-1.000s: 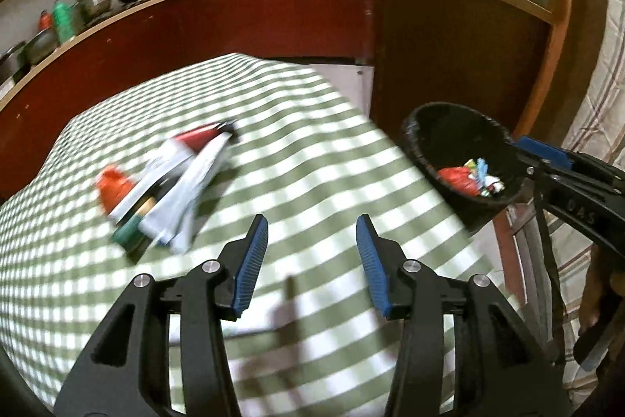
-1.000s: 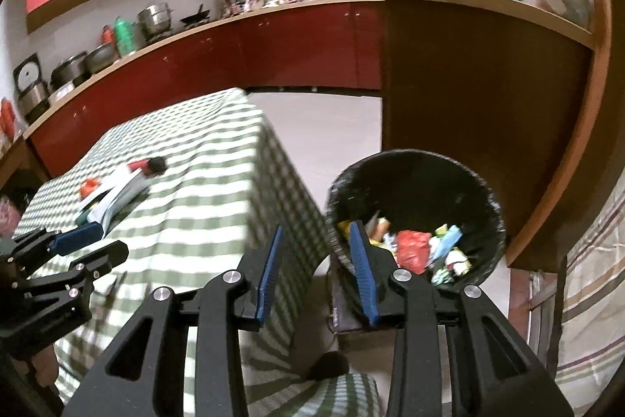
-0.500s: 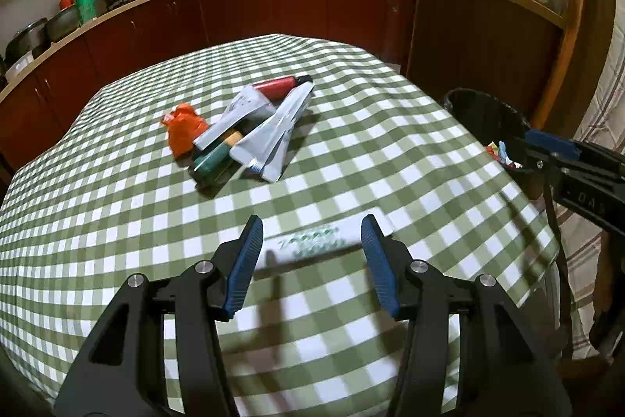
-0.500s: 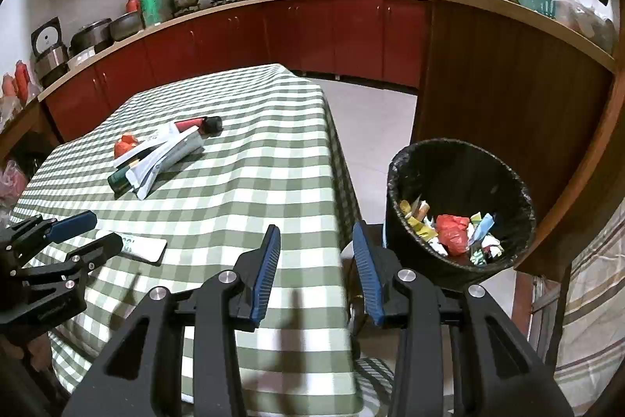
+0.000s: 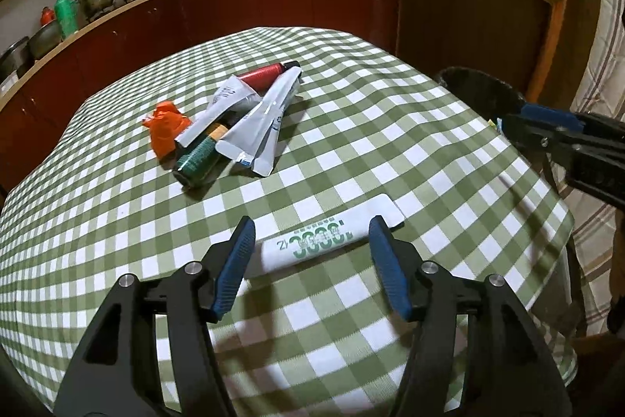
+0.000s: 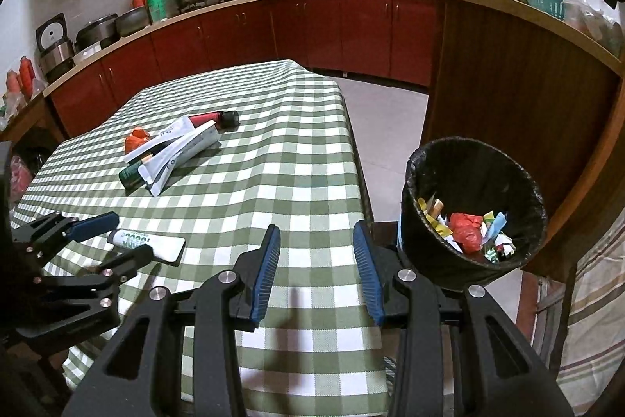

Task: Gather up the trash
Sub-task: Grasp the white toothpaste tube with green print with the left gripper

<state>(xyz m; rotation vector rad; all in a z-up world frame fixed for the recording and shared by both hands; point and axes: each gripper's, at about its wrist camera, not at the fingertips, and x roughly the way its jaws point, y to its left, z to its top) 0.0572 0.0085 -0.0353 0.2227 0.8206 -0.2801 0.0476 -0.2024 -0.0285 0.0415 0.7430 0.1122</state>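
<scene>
A white tube with green print (image 5: 332, 235) lies flat on the green checked tablecloth (image 5: 390, 151). My left gripper (image 5: 312, 233) is open, its jaws on either side of the tube, just above it. The tube also shows in the right wrist view (image 6: 146, 242), with the left gripper (image 6: 117, 237) around it. A pile of tubes (image 5: 250, 116) and an orange wrapper (image 5: 166, 124) lie farther back on the table. My right gripper (image 6: 316, 245) is open and empty over the table's right edge. A black bin (image 6: 472, 206) holding trash stands to its right.
Dark red cabinets with a wooden counter (image 6: 273, 22) run behind the table and along the right, carrying pots and bottles. The bin's rim (image 5: 480, 92) shows past the table's right edge in the left wrist view. The floor (image 6: 386, 108) lies between table and cabinets.
My left gripper has swung back over the table and come down around the white tube. My right gripper has moved left from over the bin to the table's edge.
</scene>
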